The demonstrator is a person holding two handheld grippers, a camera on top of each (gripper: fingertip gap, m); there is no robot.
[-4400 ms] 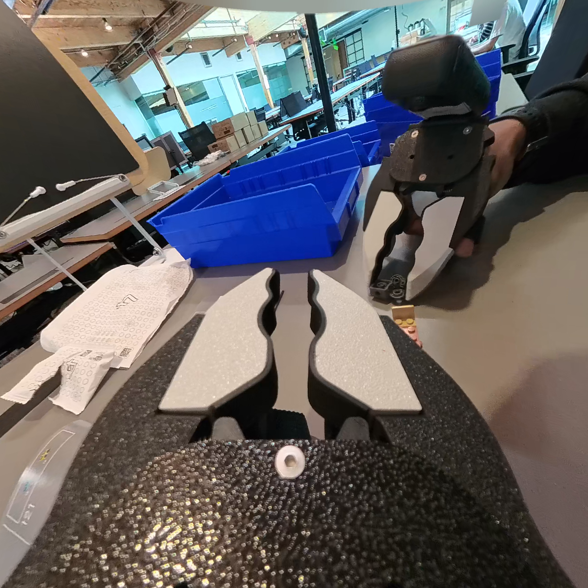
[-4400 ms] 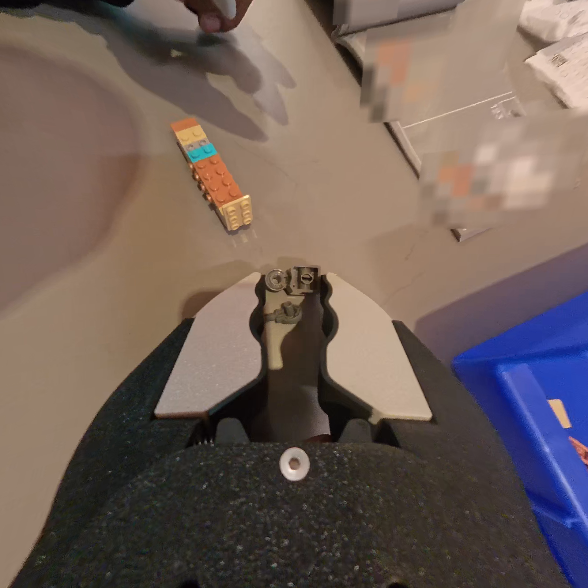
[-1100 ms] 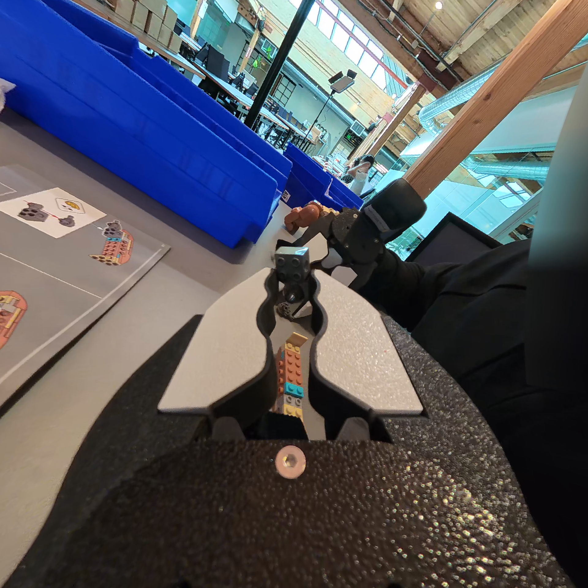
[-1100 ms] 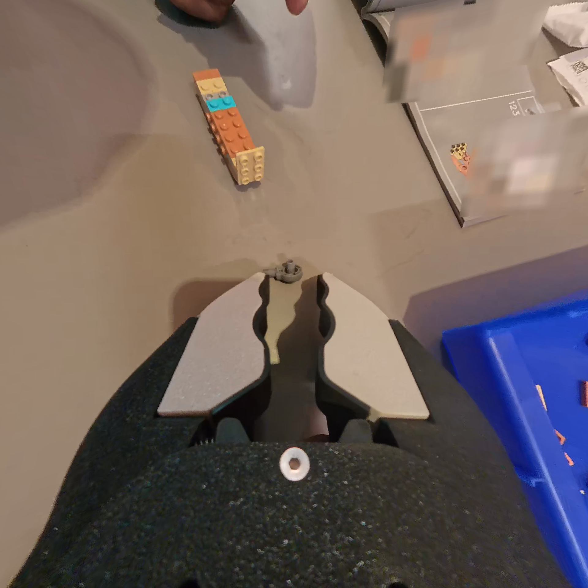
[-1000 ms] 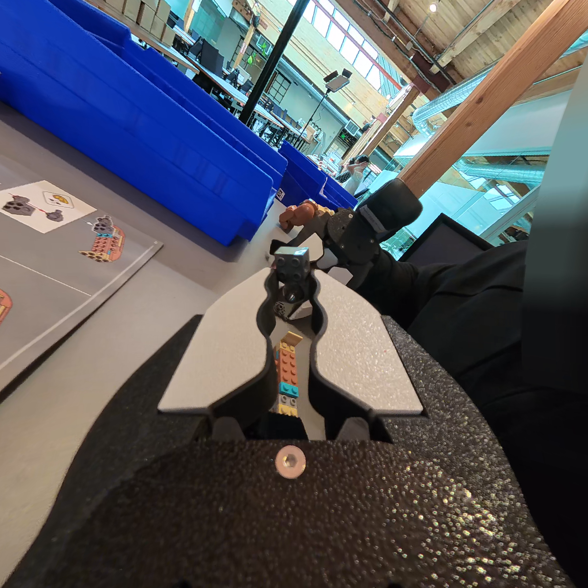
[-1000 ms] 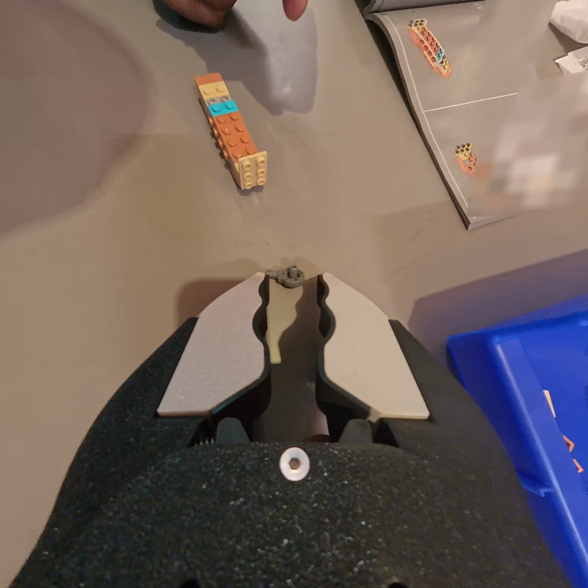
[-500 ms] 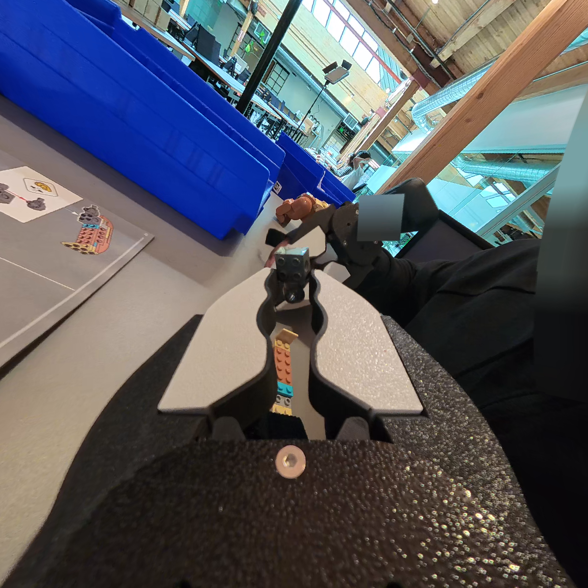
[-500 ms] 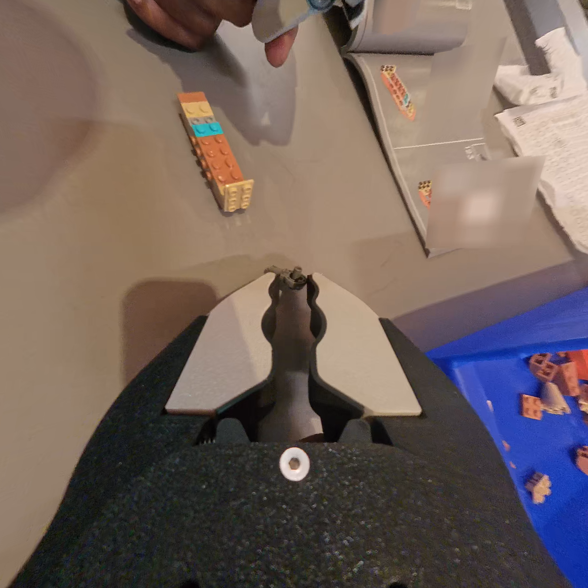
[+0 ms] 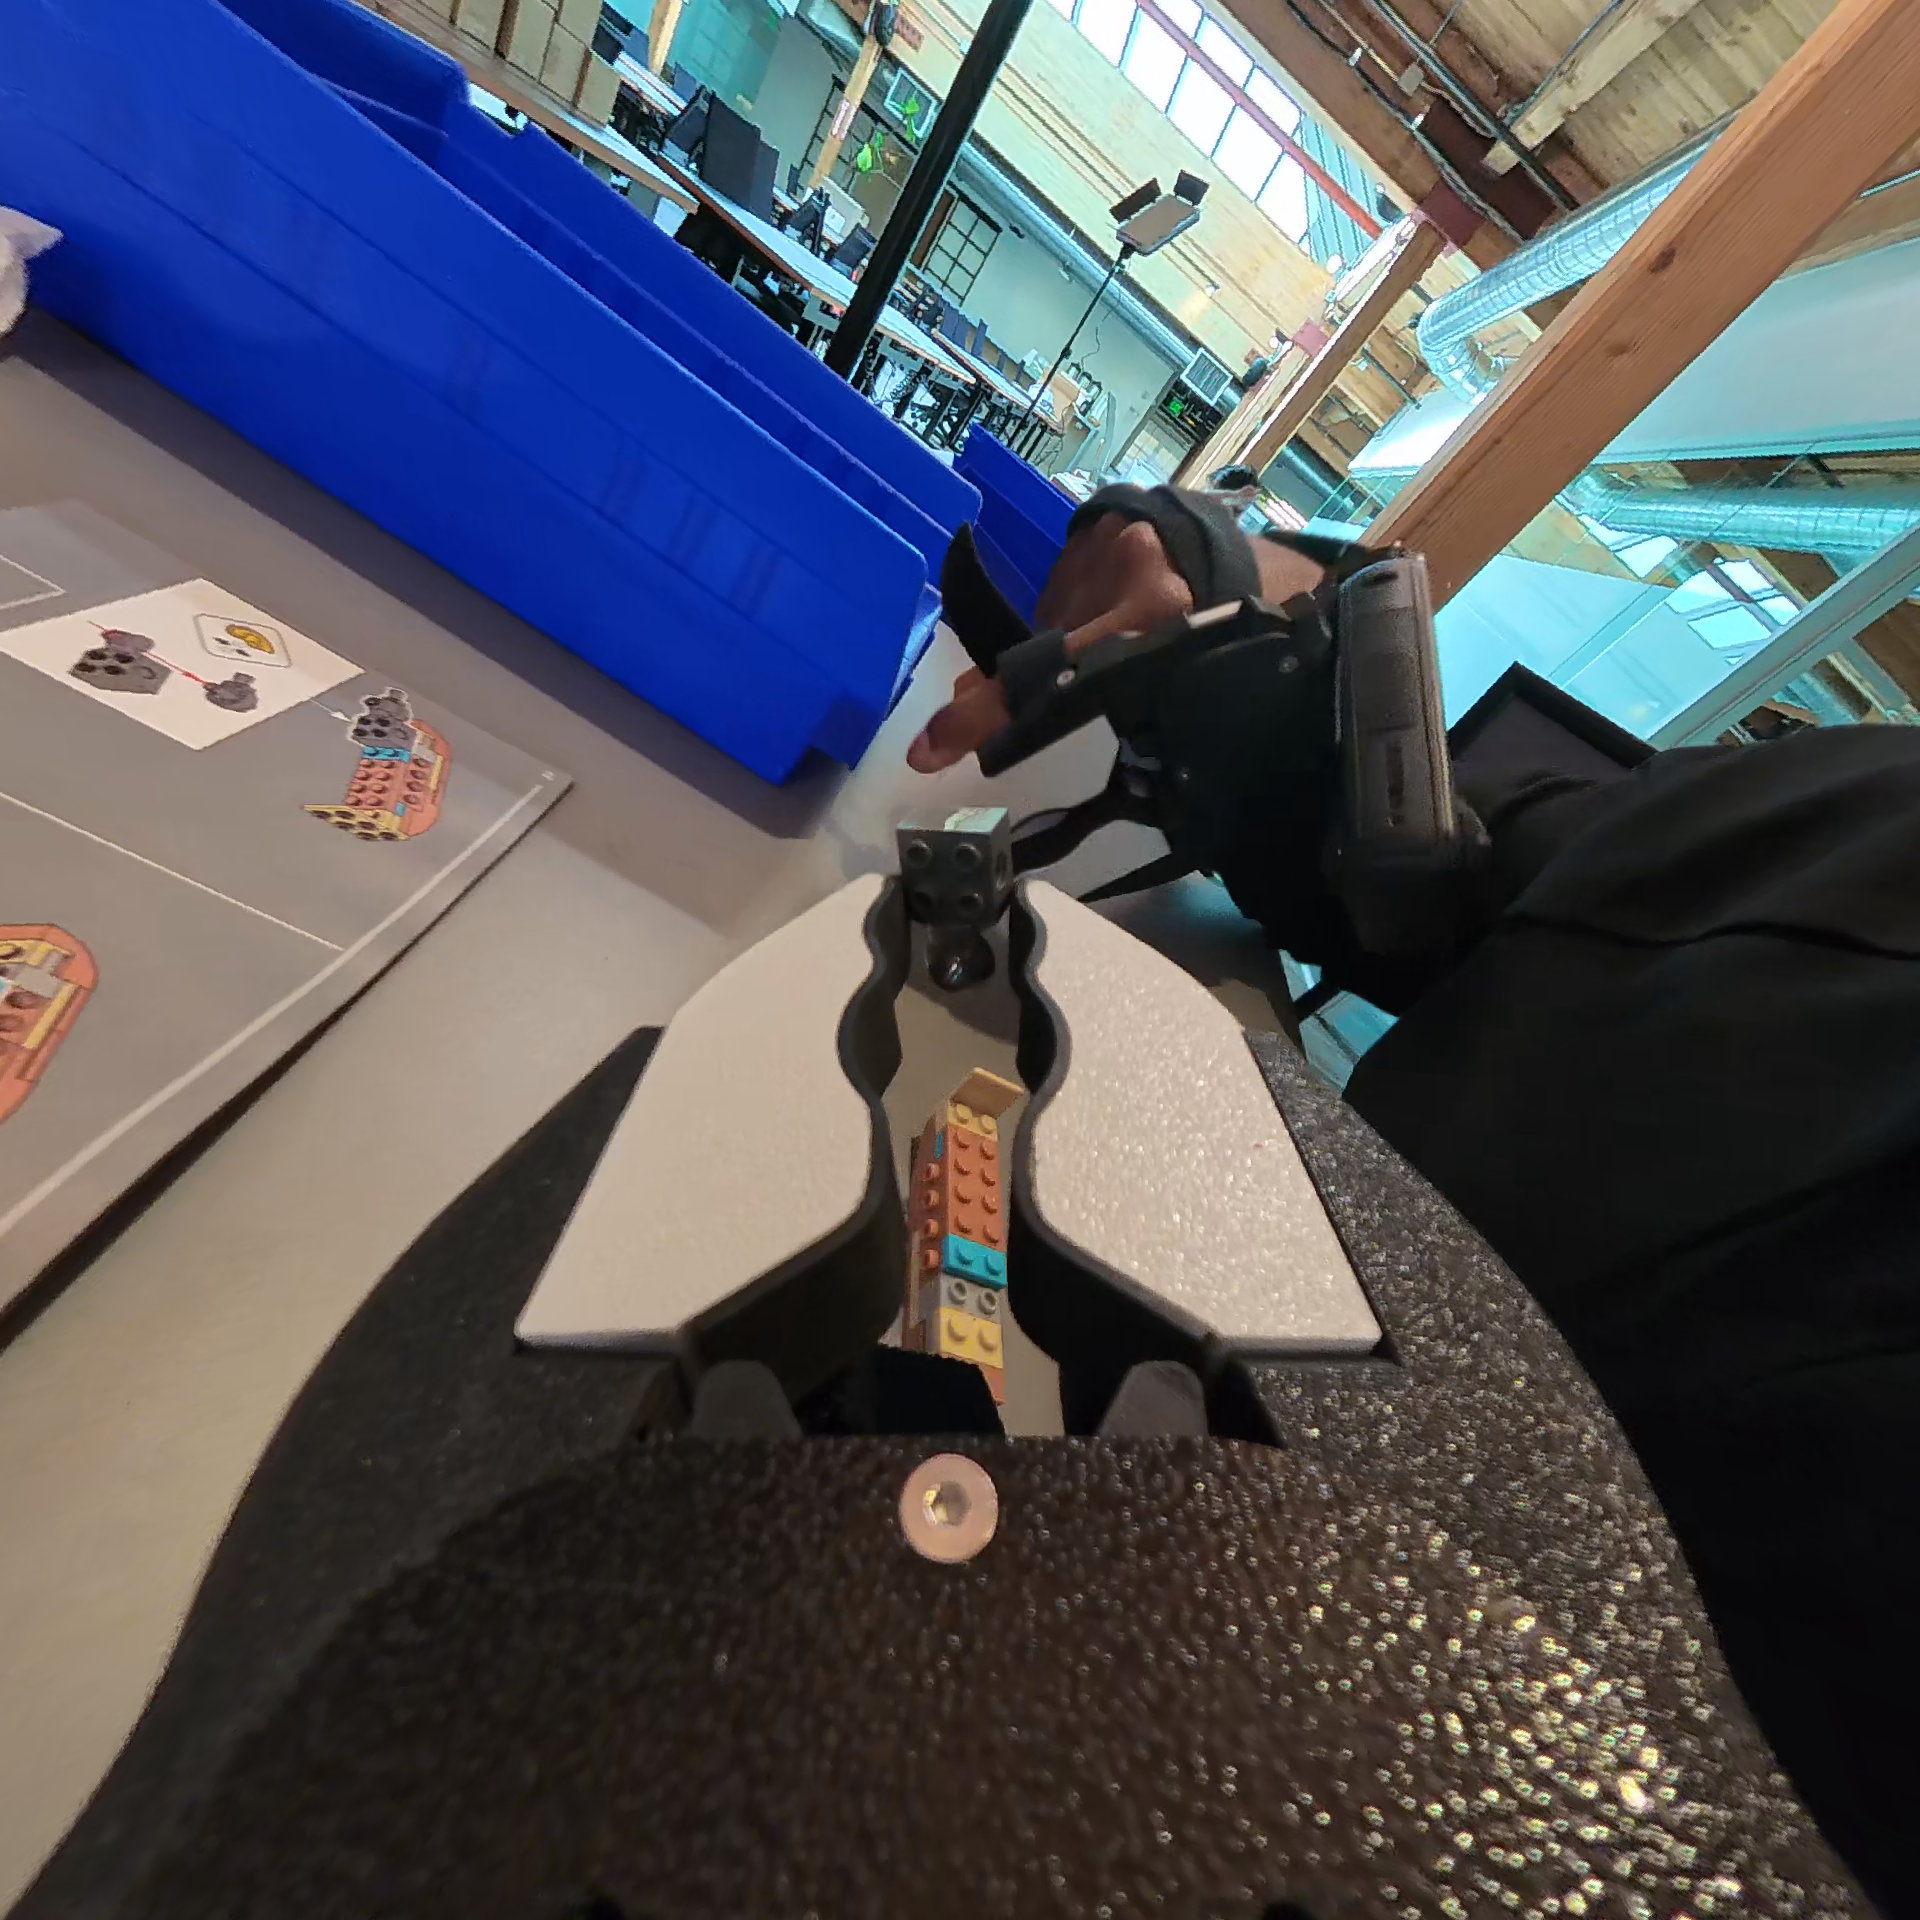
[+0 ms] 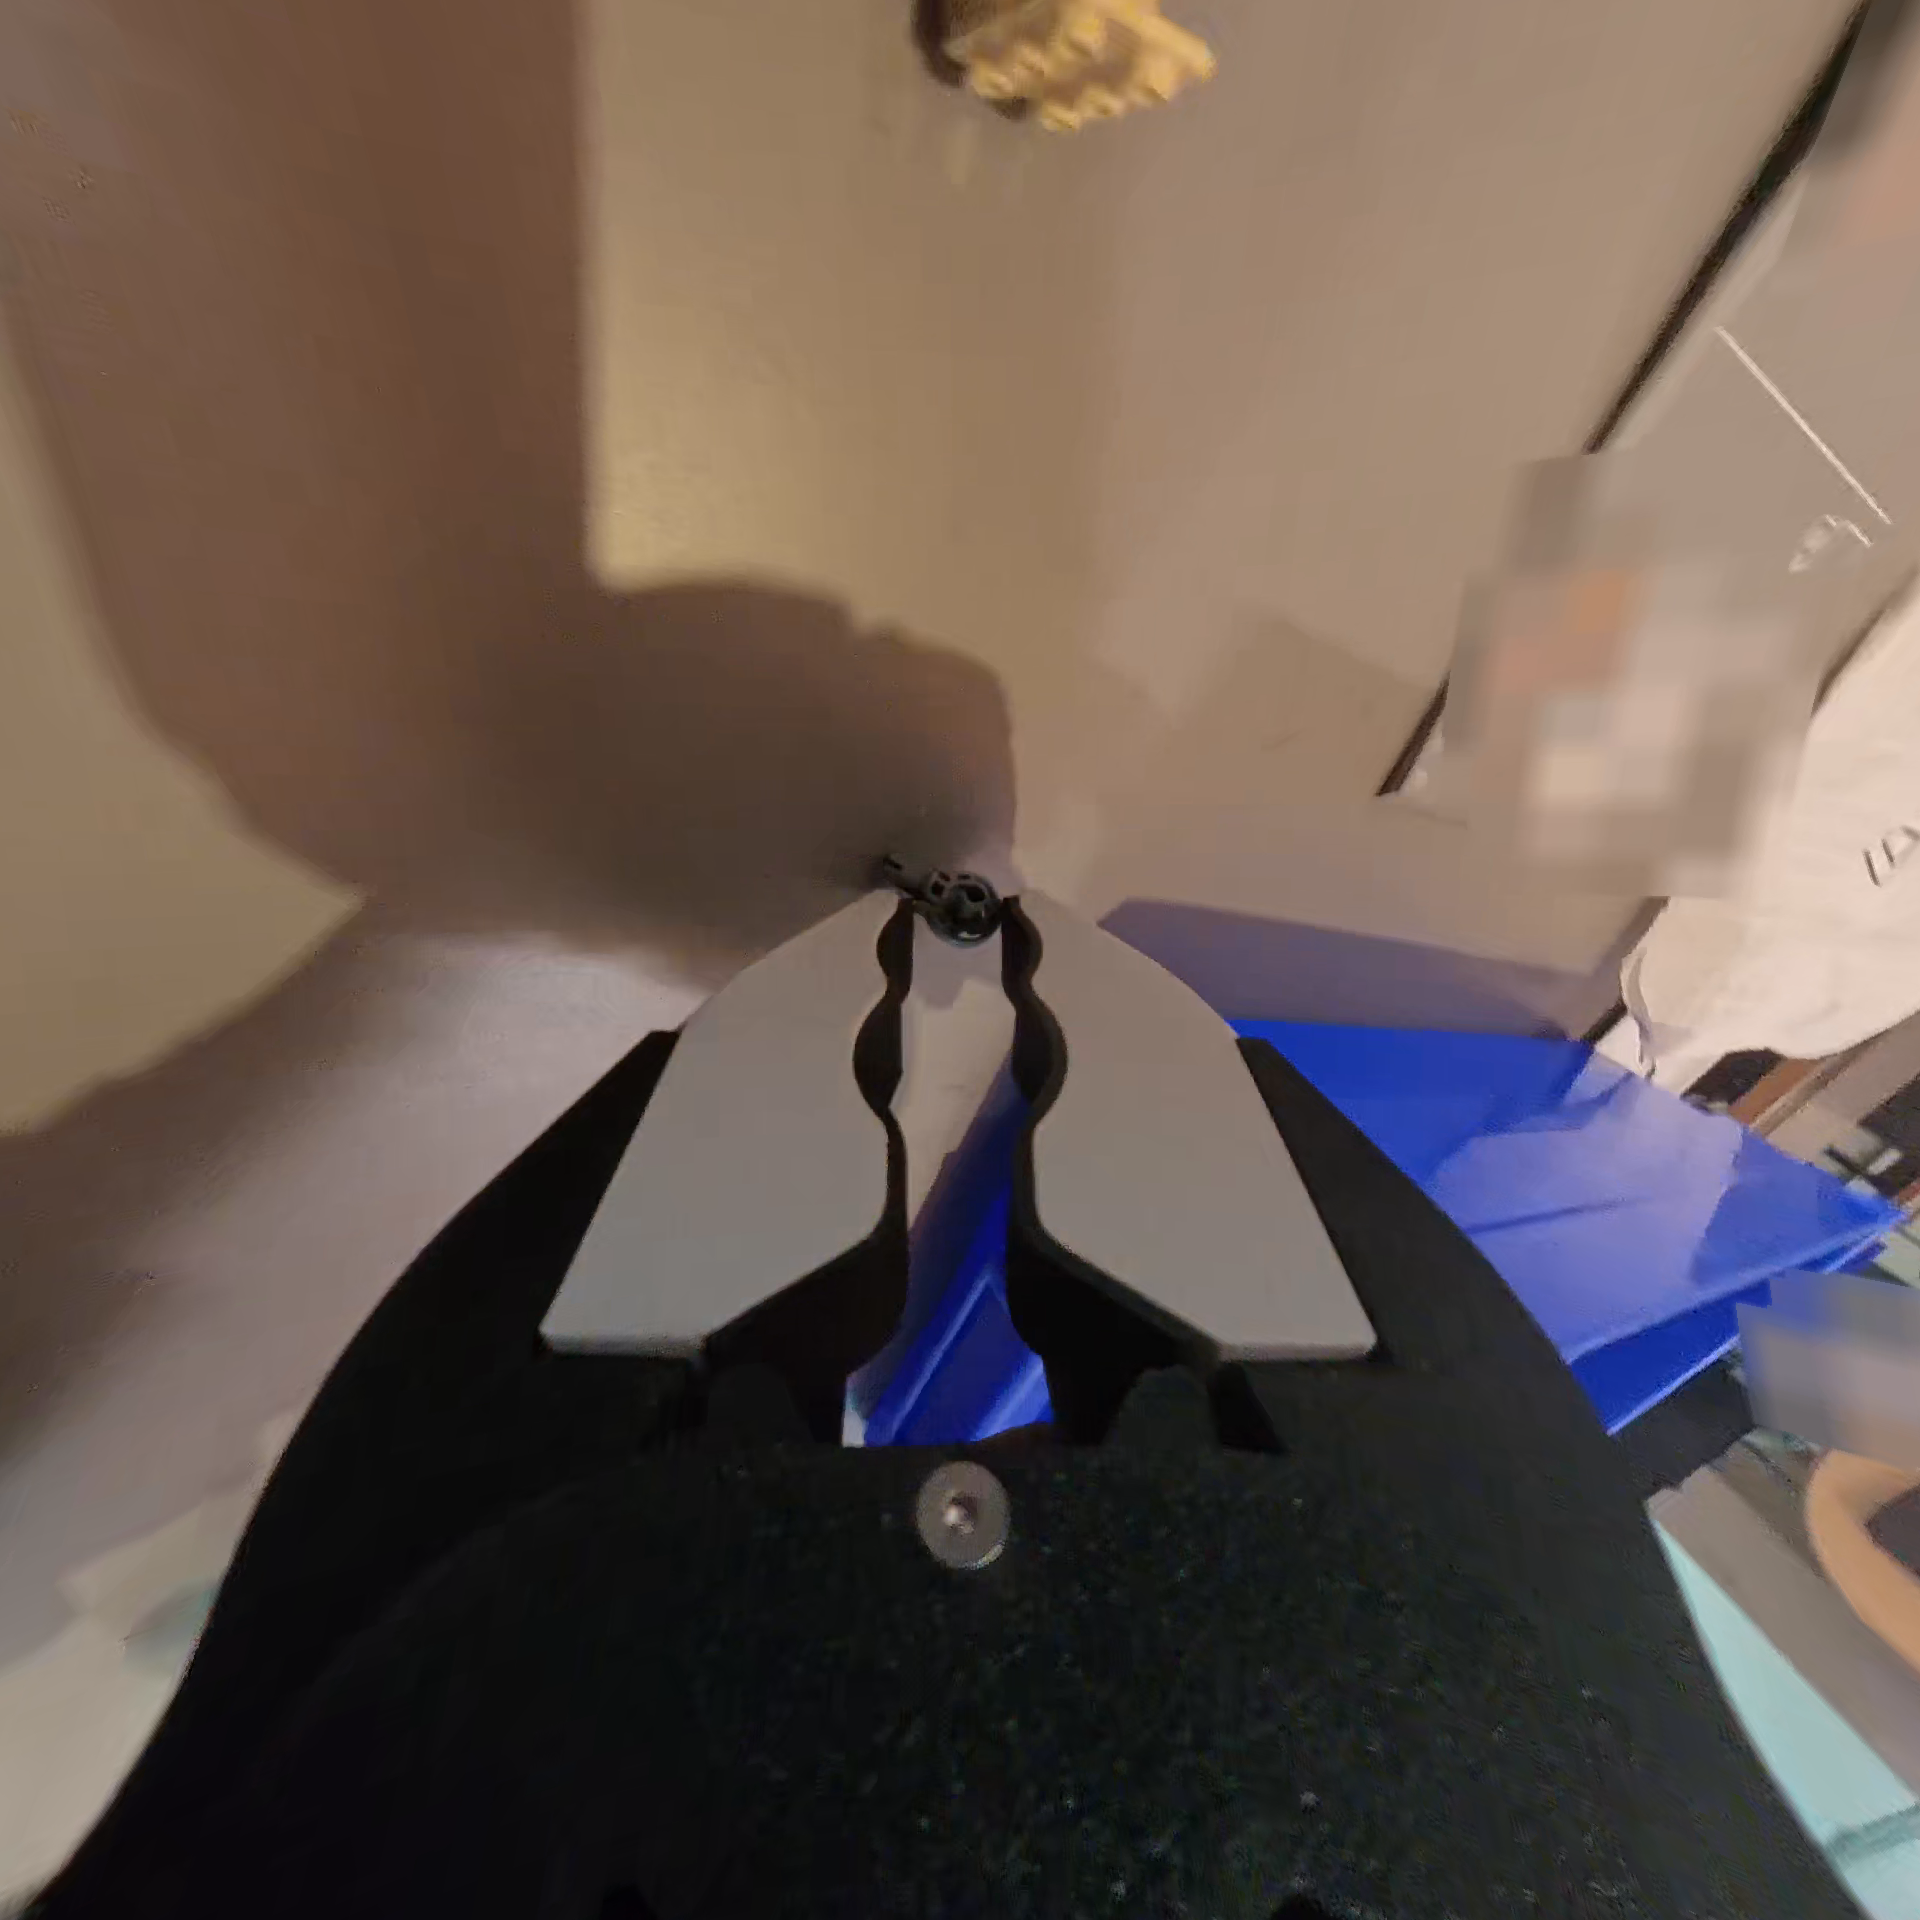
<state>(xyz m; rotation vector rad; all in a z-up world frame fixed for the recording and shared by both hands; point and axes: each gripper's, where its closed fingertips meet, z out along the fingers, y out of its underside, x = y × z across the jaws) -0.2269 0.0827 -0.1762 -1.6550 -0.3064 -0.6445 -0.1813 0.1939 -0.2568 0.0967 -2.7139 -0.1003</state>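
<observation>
Left gripper (image 9: 954, 906) clamps a dark grey studded cube brick (image 9: 954, 871) at its fingertips; right gripper (image 10: 958, 906) pinches a small dark round piece (image 10: 961, 906) above the desk (image 10: 1195, 436).

A dark grey studded cube brick (image 9: 954, 871) sits pinched at the tips of the left claw (image 9: 951, 914), four studs on its near face, its top poking above the fingertips. The right claw (image 10: 956, 914) grips a small dark round piece (image 10: 958, 902) with a thin stub out to its left; blur hides its finer shape. On the bench (image 9: 312, 1195) lies a long strip of bricks (image 9: 961, 1216), tan, orange, teal, grey and yellow, seen between the left fingers.
</observation>
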